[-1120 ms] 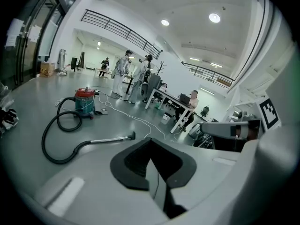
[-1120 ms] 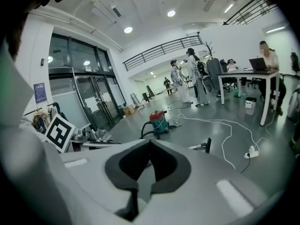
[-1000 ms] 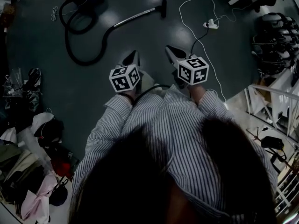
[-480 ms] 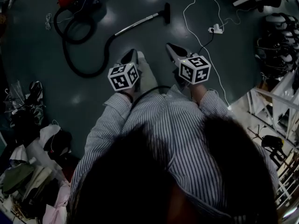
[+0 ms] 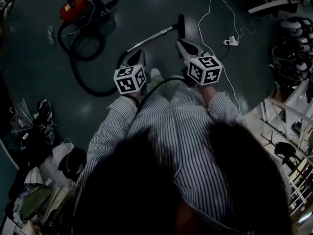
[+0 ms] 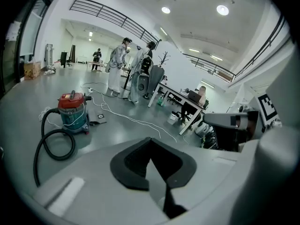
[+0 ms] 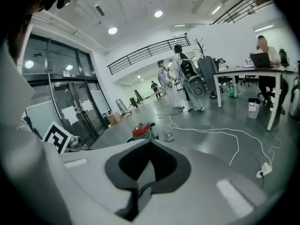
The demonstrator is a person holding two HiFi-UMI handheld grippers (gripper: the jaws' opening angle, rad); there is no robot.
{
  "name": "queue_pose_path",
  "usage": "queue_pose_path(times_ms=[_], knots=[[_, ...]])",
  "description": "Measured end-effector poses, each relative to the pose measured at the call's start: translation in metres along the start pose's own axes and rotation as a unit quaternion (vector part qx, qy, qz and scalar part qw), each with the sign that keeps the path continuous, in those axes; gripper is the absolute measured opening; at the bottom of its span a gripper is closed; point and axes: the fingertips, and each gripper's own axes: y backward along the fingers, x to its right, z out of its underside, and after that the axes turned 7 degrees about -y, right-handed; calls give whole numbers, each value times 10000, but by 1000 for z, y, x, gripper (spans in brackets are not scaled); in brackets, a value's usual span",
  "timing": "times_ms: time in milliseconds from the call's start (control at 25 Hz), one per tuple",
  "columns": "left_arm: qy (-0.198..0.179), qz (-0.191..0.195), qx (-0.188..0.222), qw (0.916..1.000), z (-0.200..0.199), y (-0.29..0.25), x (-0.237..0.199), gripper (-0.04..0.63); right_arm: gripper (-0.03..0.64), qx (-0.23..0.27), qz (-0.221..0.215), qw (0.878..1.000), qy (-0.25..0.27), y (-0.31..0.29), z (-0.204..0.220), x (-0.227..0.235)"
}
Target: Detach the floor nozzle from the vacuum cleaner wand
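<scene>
Grey-green floor holds the red vacuum cleaner, its wand and floor nozzle joined; left gripper and right gripper hover, fingers pressed together, empty.

Looks like a big open-plan office or lab hall: polished grey floor, a railed mezzanine overhead, recessed ceiling lights, glass doors, desks with a laptop, and white cables trailing loose across the floor.
</scene>
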Motion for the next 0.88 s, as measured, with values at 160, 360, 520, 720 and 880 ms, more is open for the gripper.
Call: queue_pose_path(times_ms=[160,360,520,720,880], knots=[[-2,-10,18,10000,-23,-18,-14,5,2,-5,-74,9999,117,-26,-24,-2],[-32,-39,59,10000,-42,-35,-23,6,2,-124,-217,9994,238,-52,-36,-3],[-29,-84,34,10000,-50,-45,-27,6,2,-335,-230,9985,361,-68,-36,1],[-42,-174,-42,9998,-44,-60,-32,6,2,-563,-228,9975,369,-80,-25,10],[67,-160,-147,9997,-29,-83,-39,6,2,-750,-106,9968,243,-100,-7,26]])
